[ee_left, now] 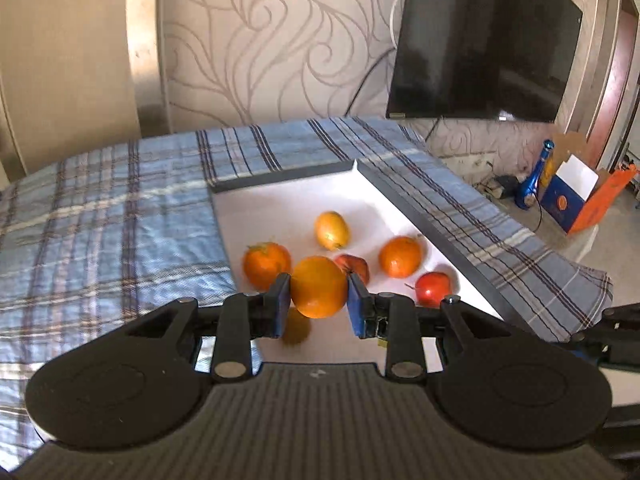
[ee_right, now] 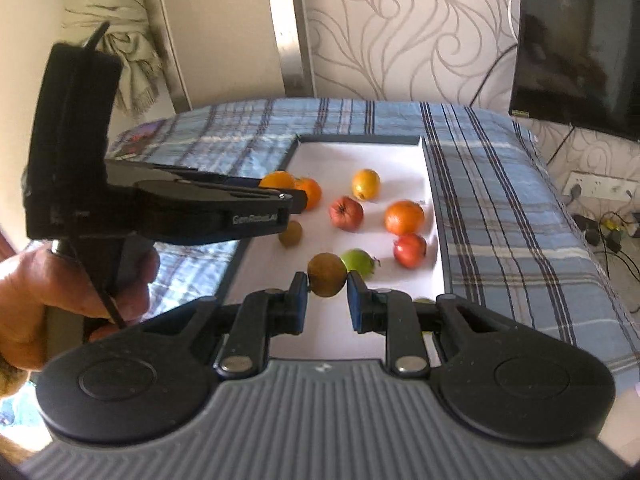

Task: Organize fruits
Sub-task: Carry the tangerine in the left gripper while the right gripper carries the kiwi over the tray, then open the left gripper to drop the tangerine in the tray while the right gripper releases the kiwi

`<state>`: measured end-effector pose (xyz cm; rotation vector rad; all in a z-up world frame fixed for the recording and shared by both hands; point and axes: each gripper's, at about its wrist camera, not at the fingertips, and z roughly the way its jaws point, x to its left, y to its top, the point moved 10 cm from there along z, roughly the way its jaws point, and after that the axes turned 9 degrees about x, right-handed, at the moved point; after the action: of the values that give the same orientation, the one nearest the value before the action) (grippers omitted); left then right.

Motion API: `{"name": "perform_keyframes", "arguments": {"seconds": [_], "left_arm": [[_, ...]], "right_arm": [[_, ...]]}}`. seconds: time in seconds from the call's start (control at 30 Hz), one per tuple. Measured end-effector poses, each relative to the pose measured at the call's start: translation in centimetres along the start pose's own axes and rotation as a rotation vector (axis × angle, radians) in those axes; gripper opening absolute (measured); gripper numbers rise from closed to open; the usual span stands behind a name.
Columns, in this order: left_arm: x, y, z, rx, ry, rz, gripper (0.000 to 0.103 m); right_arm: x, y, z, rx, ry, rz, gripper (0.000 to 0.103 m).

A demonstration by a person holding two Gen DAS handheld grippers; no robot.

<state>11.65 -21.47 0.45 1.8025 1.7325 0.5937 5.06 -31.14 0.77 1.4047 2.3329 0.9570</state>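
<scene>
Both grippers carrying fruit over white tray (ee_left: 280,204): left gripper (ee_left: 319,304) clamping orange (ee_left: 319,287), right gripper (ee_right: 327,298) clamping brown fruit (ee_right: 327,274); loose fruit remaining, sorting unfinished.

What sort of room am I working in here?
Probably a home living room or bedroom: a black flat-screen television hangs on swirl-patterned wallpaper, and the white fruit tray sits on a blue plaid cloth, maybe covering a bed or table.

Fruits (ee_right: 404,217) lie in the tray (ee_right: 360,141) — tray on the cloth (ee_right: 500,184).
</scene>
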Motion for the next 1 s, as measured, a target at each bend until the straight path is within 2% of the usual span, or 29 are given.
{"name": "perform_keyframes", "arguments": {"seconds": [0.3, 0.8, 1.0], "left_arm": [[-0.6, -0.7, 2.0, 0.030, -0.005, 0.004, 0.035], [-0.8, -1.0, 1.7, 0.016, 0.002, -0.037, 0.035], [-1.0, -2.1, 1.2, 0.032, 0.012, -0.065, 0.035]], "right_arm": [[-1.2, -1.3, 1.9, 0.048, -0.023, 0.009, 0.024], [-1.5, -1.9, 2.0, 0.057, -0.022, -0.003, 0.024], [-1.8, -2.2, 2.0, 0.064, -0.020, -0.007, 0.024]]}}
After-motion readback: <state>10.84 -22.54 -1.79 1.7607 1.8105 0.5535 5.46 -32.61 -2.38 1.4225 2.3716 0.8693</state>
